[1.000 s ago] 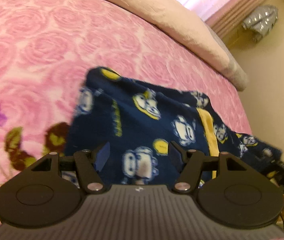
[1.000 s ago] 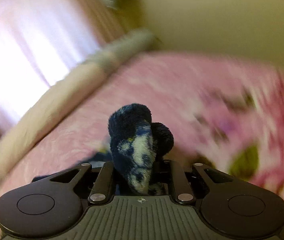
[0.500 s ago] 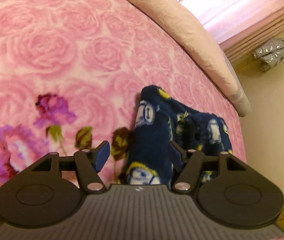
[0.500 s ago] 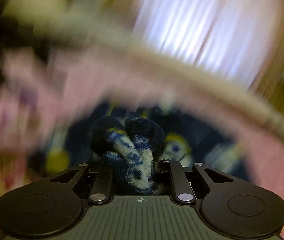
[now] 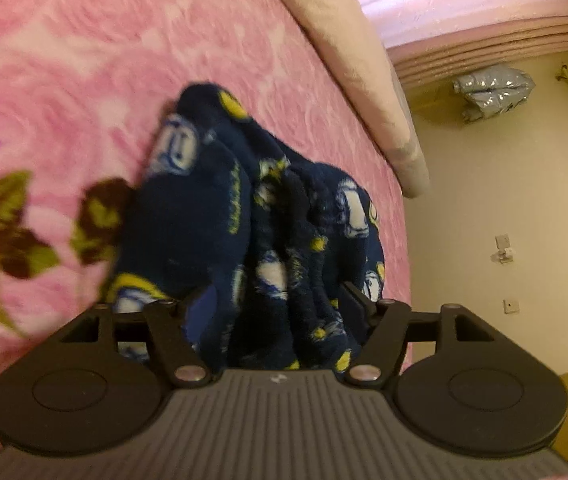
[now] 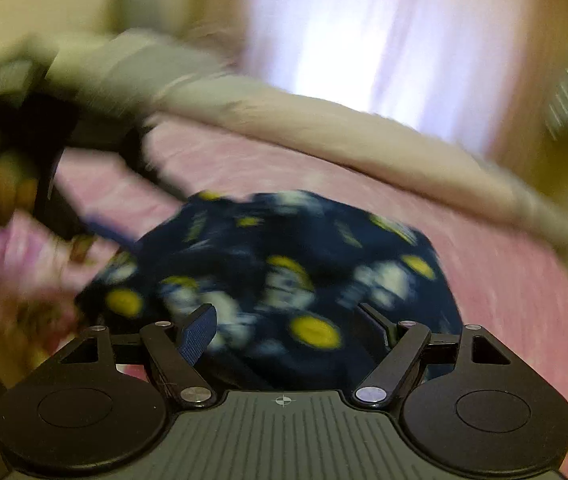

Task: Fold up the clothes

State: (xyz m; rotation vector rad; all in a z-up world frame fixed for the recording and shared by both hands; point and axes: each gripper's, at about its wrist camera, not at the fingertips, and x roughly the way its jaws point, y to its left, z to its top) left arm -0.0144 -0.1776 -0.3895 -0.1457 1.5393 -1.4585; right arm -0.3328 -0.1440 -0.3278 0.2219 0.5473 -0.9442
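Note:
A navy fleece garment with white and yellow cartoon prints lies bunched on the pink rose blanket. My left gripper is open, its jaws wide apart with folds of the garment lying between them. In the right wrist view the same garment lies in a heap just beyond my right gripper, which is open and holds nothing. The left gripper and the hand holding it show blurred at the far left of that view.
A beige quilt runs along the far side of the bed, under a bright curtained window. Past the bed's right edge is a cream floor with a silver bag.
My right gripper has opened and let go of the garment fold it held; the garment now lies on the bed. My left gripper has moved in so the garment sits between its jaws.

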